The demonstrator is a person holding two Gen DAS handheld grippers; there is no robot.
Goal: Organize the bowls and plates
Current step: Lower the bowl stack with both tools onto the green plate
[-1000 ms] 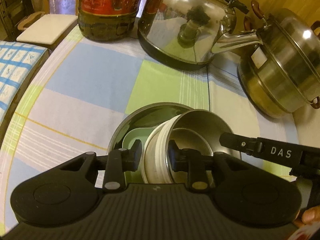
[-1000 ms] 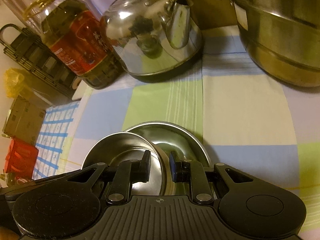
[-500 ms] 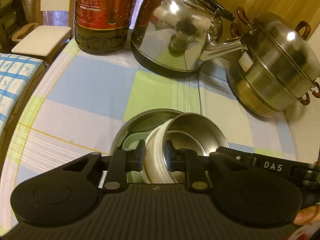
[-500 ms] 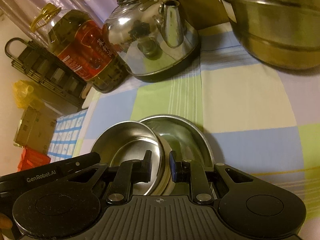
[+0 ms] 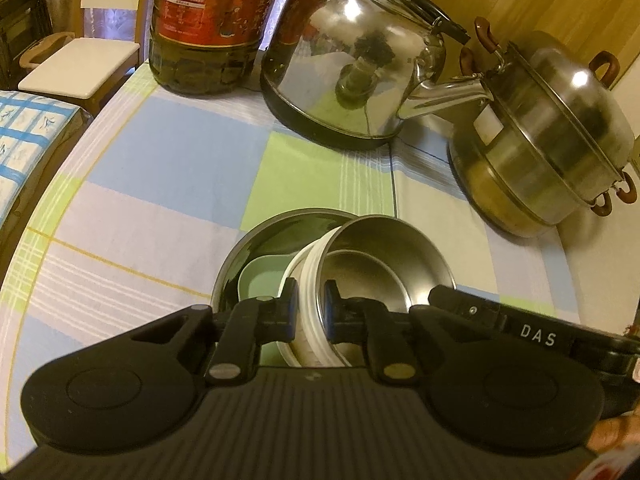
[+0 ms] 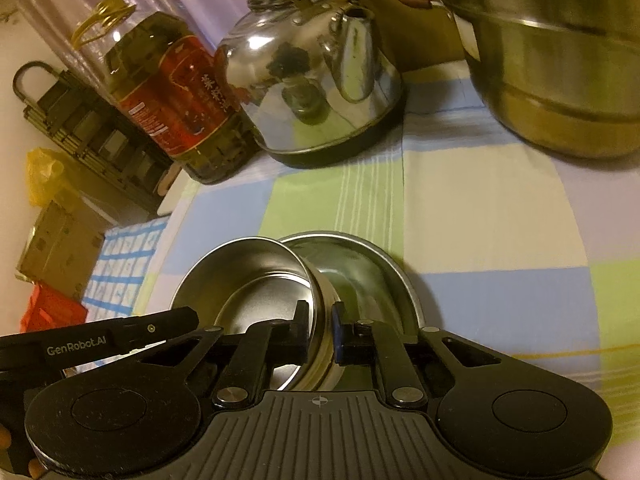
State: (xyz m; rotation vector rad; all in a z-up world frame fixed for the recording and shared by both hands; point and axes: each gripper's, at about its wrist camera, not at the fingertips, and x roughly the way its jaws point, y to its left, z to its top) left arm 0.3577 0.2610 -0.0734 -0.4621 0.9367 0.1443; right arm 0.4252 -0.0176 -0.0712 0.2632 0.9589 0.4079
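A steel bowl with a white outer wall (image 5: 384, 264) is held by both grippers over a wide steel plate (image 5: 280, 232). My left gripper (image 5: 307, 307) is shut on the bowl's left wall. My right gripper (image 6: 322, 322) is shut on the opposite wall of the same bowl (image 6: 256, 280). The bowl is tilted, and whether it touches the plate (image 6: 360, 264) I cannot tell. A pale green dish (image 5: 260, 280) lies in the plate under the bowl, mostly hidden.
On the checked tablecloth (image 5: 160, 160) at the back stand an oil bottle (image 5: 208, 20), a steel kettle (image 5: 352, 64) and a steel steamer pot (image 5: 552, 144). A chair (image 5: 80, 64) stands beyond the table's left edge. The right gripper's body (image 5: 532, 332) crosses the left wrist view.
Both grippers, still shut on the bowl, have pulled back a little from the kettle, bottle and pot. The bowl stays over the plate.
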